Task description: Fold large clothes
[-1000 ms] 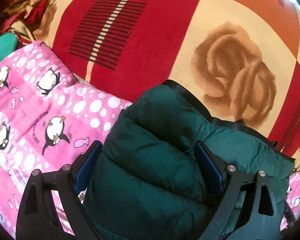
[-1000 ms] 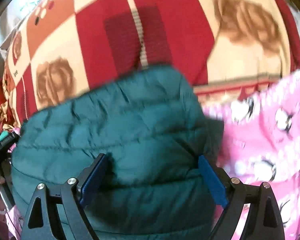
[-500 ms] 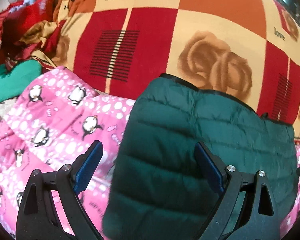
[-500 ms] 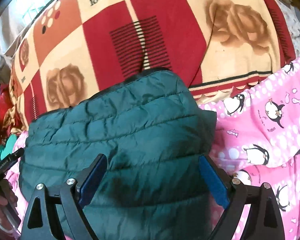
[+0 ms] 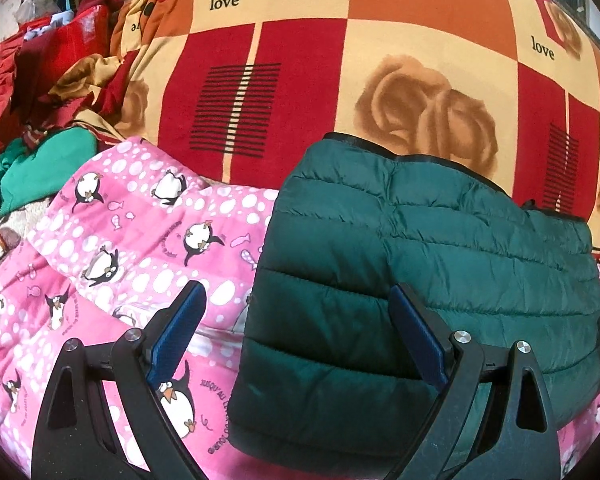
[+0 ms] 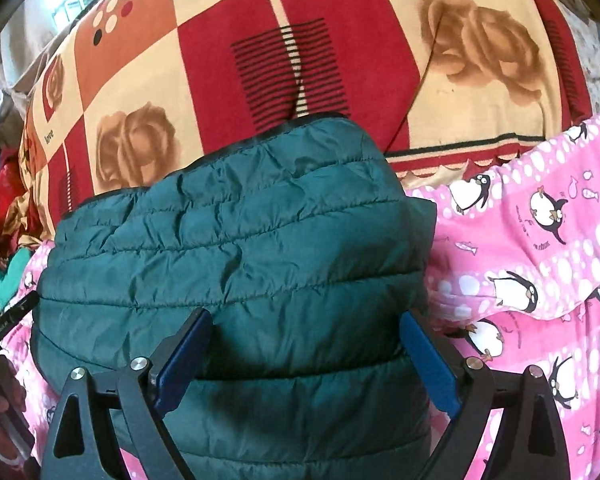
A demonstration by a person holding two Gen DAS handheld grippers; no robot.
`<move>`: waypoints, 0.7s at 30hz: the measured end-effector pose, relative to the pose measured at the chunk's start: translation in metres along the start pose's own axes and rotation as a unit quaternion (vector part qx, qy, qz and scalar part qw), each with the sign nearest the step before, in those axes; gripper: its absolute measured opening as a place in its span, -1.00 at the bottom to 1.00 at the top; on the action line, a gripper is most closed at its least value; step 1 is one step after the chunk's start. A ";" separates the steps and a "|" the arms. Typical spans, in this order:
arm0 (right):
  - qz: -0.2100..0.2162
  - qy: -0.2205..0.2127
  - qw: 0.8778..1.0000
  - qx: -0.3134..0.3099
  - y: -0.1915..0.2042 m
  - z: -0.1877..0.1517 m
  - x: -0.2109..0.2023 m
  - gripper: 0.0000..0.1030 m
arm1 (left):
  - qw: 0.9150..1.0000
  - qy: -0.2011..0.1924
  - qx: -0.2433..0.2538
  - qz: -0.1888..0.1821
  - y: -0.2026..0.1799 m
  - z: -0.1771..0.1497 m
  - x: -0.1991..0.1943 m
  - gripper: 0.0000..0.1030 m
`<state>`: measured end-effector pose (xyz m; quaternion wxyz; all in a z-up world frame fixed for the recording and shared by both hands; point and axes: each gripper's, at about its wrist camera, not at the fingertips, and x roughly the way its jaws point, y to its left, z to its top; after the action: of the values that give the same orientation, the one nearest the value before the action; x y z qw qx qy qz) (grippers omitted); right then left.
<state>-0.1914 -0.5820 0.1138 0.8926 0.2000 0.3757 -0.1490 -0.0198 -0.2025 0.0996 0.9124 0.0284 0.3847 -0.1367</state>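
Note:
A dark green quilted puffer jacket (image 5: 432, 264) lies folded into a compact rectangle on a pink penguin-print blanket (image 5: 132, 248). My left gripper (image 5: 296, 332) hovers open over the jacket's left edge, one blue pad above the pink blanket, the other above the jacket. In the right wrist view the same jacket (image 6: 236, 248) fills the centre, and my right gripper (image 6: 306, 354) stands open above its near right part, holding nothing. The other gripper's handle and a hand (image 6: 0, 384) show at the left edge.
A red, cream and orange rose-print blanket (image 5: 380, 60) covers the bed behind the jacket. A heap of red, gold and teal clothes (image 5: 40, 92) lies at the far left. Pink penguin fabric (image 6: 540, 280) bunches up to the right of the jacket.
Both grippers have pulled back and up from the jacket, which now lies flat and shows whole. Both stayed open throughout.

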 end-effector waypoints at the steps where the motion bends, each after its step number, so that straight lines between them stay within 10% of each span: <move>1: -0.001 0.000 1.000 0.000 0.000 0.000 0.001 0.82 | 1.000 0.001 0.000 0.001 0.000 0.000 0.001 0.81; 21: 0.041 0.031 0.997 0.059 -0.046 0.007 0.042 0.99 | 0.996 0.041 -0.039 -0.071 0.011 0.003 0.036 0.83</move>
<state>-0.1778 -0.6306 0.0759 0.8722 0.2724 0.3854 -0.1283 0.0095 -0.2003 0.0750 0.8843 -0.0288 0.4278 -0.1850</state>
